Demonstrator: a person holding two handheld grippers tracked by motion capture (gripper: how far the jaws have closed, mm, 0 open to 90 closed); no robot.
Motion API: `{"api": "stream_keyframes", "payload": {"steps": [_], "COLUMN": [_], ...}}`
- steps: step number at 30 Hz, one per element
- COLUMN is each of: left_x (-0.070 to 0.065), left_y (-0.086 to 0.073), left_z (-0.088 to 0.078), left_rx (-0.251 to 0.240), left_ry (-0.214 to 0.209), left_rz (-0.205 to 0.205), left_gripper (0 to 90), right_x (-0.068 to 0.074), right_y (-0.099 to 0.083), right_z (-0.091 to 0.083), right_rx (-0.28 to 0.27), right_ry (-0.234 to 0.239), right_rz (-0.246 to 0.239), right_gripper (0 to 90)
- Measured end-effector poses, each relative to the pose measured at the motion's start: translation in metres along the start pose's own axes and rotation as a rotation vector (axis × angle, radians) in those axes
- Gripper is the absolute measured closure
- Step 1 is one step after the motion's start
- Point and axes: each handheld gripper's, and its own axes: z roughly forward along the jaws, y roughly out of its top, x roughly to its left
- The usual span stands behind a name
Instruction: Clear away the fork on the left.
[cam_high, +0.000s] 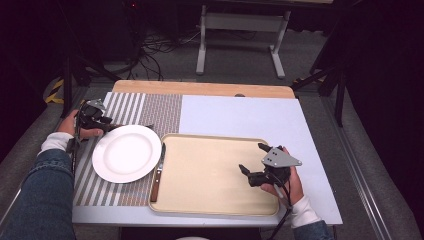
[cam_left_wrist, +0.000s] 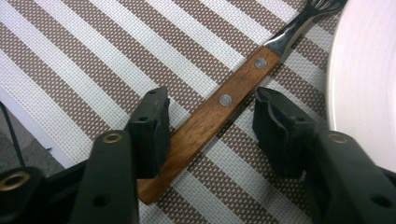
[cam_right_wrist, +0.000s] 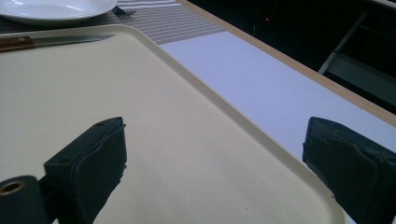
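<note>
A fork with a wooden handle (cam_left_wrist: 219, 109) lies on the striped placemat (cam_left_wrist: 93, 60), just left of the white plate (cam_high: 126, 152). My left gripper (cam_left_wrist: 212, 100) is low over it at the table's left (cam_high: 100, 122). Its jaws straddle the handle: the left pad is at the wood, while a gap remains at the right pad. My right gripper (cam_high: 251, 157) hovers open over the right part of the beige tray (cam_high: 210, 210), with nothing between its jaws (cam_right_wrist: 217, 128). A wood-handled knife (cam_high: 158, 172) lies along the tray's left edge.
The placemat (cam_high: 160, 110) covers the left part of the table, with a pale blue sheet (cam_high: 240, 115) to its right. The plate's rim (cam_left_wrist: 369, 84) is close beside my left gripper's right jaw. Cables and a table frame (cam_high: 240, 30) stand on the floor beyond.
</note>
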Motion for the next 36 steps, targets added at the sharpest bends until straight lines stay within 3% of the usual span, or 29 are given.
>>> {"api": "stream_keyframes", "payload": {"steps": [4, 8, 11, 13, 17, 19, 23, 27, 36], "left_x": [0.0, -0.001, 0.001, 0.001, 0.001, 0.001, -0.001, -0.003, -0.009], "left_y": [0.0, 0.0, -0.001, -0.001, 0.0, 0.002, 0.008, 0.011, 0.015], "left_z": [-0.002, -0.005, -0.006, -0.005, 0.0, 0.003, 0.009, 0.016, 0.019], "left_rx": [0.005, 0.03, 0.031, 0.025, -0.029, -0.038, -0.064, -0.106, -0.117], "left_ry": [0.008, 0.069, 0.072, 0.089, 0.07, 0.09, 0.082, 0.062, 0.088], "left_rz": [0.0, 0.006, -0.01, -0.019, -0.054, -0.053, -0.052, -0.083, -0.062], "left_gripper": [59.6, 66.6, 71.7, 73.0, 72.1, 70.0, 67.2, 67.5, 76.7], "right_x": [0.001, 0.001, 0.001, 0.001, 0.001, 0.001, 0.0, 0.0, 0.001], "right_y": [0.001, 0.001, 0.0, 0.0, -0.001, -0.001, -0.002, -0.002, -0.003], "right_z": [-0.001, -0.001, -0.001, 0.0, 0.001, 0.002, 0.002, 0.003, 0.004], "right_rx": [-0.012, -0.012, -0.009, -0.002, 0.001, 0.001, 0.0, -0.001, 0.001], "right_ry": [-0.005, -0.007, -0.004, 0.001, 0.008, 0.012, 0.013, 0.017, 0.028], "right_rz": [-0.006, -0.004, -0.003, 0.003, 0.004, 0.004, 0.014, 0.016, 0.018], "right_gripper": [7.6, 7.6, 7.6, 7.5, 7.3, 7.3, 7.2, 7.0, 7.0]}}
